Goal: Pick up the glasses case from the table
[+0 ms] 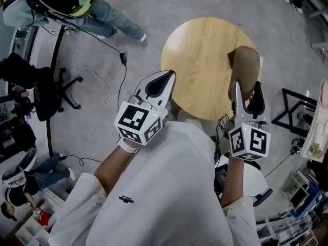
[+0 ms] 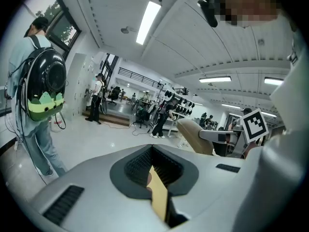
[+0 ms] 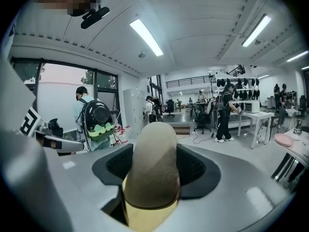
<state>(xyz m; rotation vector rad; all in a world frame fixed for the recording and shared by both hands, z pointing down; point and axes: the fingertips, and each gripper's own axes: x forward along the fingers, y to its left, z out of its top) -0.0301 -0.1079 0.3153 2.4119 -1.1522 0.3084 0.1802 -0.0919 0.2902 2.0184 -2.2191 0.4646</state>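
One glasses case [image 3: 153,170] gripped inside right claw [image 1: 247,97]

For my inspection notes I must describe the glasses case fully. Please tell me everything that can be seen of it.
The glasses case is an oblong tan-brown shell with rounded ends and a matte, finely grained surface, apparently closed. The right gripper clamps its near end between both jaws, and the far end sticks out past them. It appears to be held clear of the round wooden table, over its right part.
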